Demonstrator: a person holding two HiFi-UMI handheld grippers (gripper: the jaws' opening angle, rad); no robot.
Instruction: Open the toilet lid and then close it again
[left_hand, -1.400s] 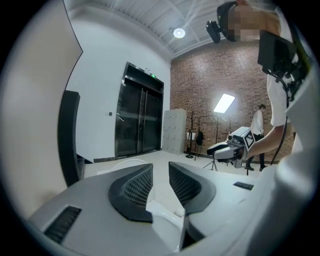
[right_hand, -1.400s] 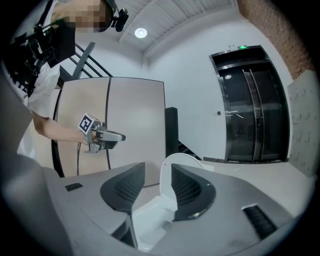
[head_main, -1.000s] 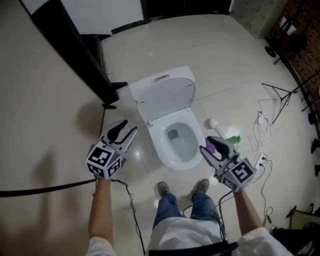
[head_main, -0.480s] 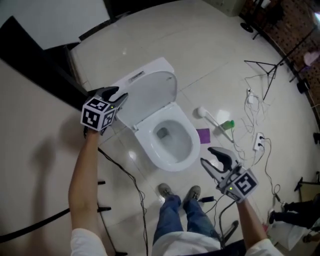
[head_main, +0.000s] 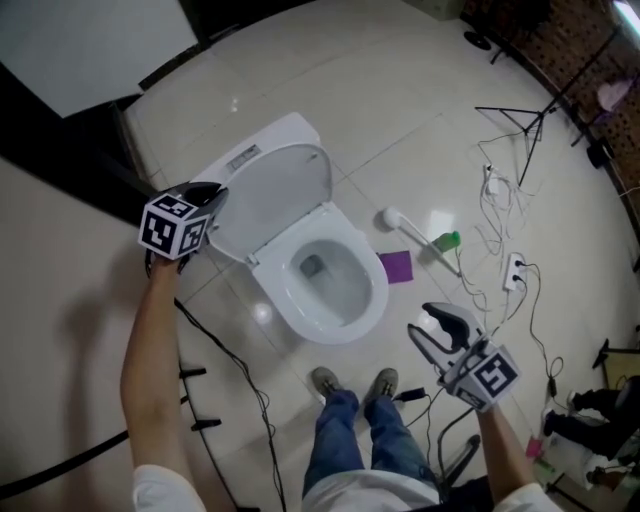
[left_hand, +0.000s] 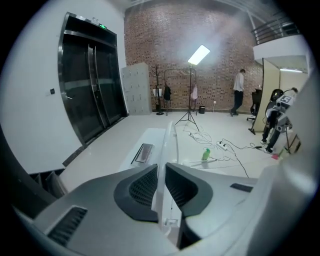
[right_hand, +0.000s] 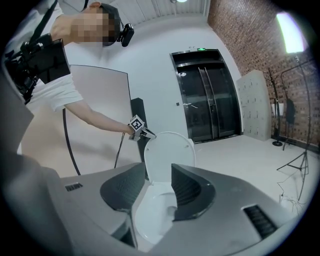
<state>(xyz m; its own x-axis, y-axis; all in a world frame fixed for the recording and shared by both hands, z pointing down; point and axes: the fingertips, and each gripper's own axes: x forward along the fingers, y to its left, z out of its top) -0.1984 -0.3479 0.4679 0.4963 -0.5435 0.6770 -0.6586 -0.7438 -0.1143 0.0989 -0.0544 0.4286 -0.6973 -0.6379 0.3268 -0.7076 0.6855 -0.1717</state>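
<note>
The white toilet stands with its lid (head_main: 275, 190) raised over the open bowl (head_main: 325, 275). My left gripper (head_main: 210, 192) is at the lid's upper left rim. In the left gripper view the lid's thin edge (left_hand: 169, 140) runs between the two dark pads, and the left gripper (left_hand: 161, 187) has just been closing and is now shut on it. My right gripper (head_main: 440, 322) hangs open in the air right of the bowl, holding nothing. The right gripper view shows the right gripper (right_hand: 157, 192) open, aimed at the upright lid (right_hand: 170, 155) and the left gripper (right_hand: 142, 132).
A toilet brush (head_main: 400, 222), a green bottle (head_main: 447, 240) and a purple cloth (head_main: 396, 266) lie on the floor right of the bowl. Cables and a power strip (head_main: 515, 272) and a thin stand (head_main: 530, 125) are farther right. My feet (head_main: 355, 382) stand before the bowl.
The left gripper moved from beside the bowl up to the lid's left rim and closed on its edge. The right gripper drew back and lower on the right.
</note>
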